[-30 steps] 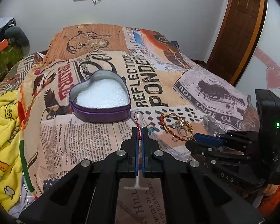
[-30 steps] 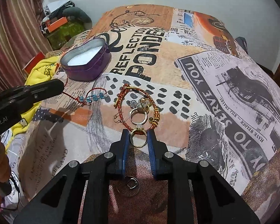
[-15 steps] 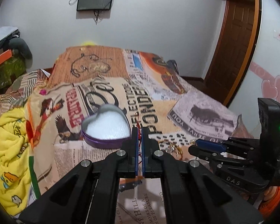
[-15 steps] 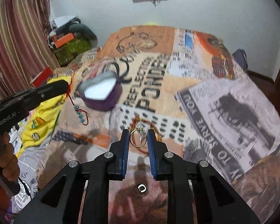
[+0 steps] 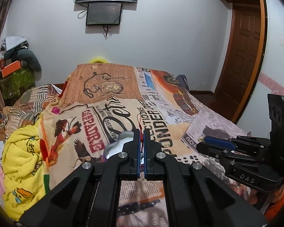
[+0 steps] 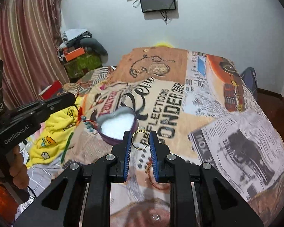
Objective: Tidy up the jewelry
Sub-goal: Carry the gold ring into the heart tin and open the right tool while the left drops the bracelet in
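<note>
Plenty of open bedspread (image 6: 208, 98) ahead and to the right, all the way out to the far edge by the white wall (image 5: 170, 37). Tighter on the left, with a yellow blanket (image 5: 20, 151) bunched along that side.

Left gripper (image 5: 141, 138) pinched tight on a red cord bracelet (image 5: 140, 127), loop poking up past the tips; in the right view the cord (image 6: 79, 113) dangled under that gripper with blue beads (image 6: 88, 126) hanging just left of the tin. Right gripper (image 6: 141, 141) clamped on a gold ring (image 6: 140, 140), held upright between the blue pads (image 6: 127, 149).

Compared with a second back: both grippers higher up, both pieces lifted clear off the bedspread, tin much closer under the tips, TV (image 6: 157, 0) now in view.

Purple heart-shaped tin (image 6: 119, 126) sat open on the bedspread, white padding (image 6: 117, 126) inside, no jewelry on it. Orange beaded bracelet (image 6: 157, 181) left lying on the spread under the right gripper, mostly hidden.
</note>
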The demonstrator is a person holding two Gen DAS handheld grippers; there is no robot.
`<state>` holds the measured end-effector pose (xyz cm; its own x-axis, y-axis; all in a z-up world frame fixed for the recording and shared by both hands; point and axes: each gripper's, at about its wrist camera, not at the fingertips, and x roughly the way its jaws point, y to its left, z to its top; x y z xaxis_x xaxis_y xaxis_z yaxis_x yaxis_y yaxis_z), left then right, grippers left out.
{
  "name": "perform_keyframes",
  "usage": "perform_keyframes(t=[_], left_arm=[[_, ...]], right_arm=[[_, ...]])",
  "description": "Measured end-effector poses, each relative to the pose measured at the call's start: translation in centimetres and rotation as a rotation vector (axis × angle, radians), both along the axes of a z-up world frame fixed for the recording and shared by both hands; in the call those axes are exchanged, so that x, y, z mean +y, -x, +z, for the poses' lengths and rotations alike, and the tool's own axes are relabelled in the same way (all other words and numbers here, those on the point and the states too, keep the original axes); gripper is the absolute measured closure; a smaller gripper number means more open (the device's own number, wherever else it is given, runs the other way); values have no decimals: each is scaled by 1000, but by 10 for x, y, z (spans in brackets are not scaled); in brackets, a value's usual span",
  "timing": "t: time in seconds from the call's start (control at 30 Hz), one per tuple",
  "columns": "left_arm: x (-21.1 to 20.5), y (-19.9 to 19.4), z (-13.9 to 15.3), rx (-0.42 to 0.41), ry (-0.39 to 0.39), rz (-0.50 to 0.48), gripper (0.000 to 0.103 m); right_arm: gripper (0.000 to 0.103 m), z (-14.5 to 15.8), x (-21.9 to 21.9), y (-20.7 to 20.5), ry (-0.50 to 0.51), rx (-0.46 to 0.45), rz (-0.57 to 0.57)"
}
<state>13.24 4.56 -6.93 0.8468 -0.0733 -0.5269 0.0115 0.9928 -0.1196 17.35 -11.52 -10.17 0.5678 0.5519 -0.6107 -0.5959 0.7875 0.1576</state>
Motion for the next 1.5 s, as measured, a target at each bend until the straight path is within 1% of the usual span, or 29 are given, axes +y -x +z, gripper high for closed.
perform_keyframes(t=[0.2, 0.37, 0.5, 0.73, 0.93, 1.1, 1.3, 1.5], left_arm=[[13, -10, 2, -8, 14, 13, 102], [24, -23, -2, 3, 37, 19, 102], [30, -37, -11, 31, 60, 16, 102], [30, -56, -36, 92, 52, 3, 102], [35, -63, -55, 140, 63, 18, 102], [42, -67, -70, 182, 77, 26, 102], [46, -68, -80, 214, 74, 16, 102], [50, -66, -83, 226, 83, 20, 102]], right_arm=[[86, 5, 19, -11, -11, -15, 33], [86, 2, 33, -20, -7, -11, 67], [86, -5, 45, -28, 7, -1, 88], [86, -21, 61, -40, 49, 23, 112], [85, -35, 67, -50, 75, 50, 110], [86, -40, 73, -53, 100, 57, 120], [85, -48, 83, -57, 131, 71, 143], [85, -55, 91, -64, 134, 111, 174]])
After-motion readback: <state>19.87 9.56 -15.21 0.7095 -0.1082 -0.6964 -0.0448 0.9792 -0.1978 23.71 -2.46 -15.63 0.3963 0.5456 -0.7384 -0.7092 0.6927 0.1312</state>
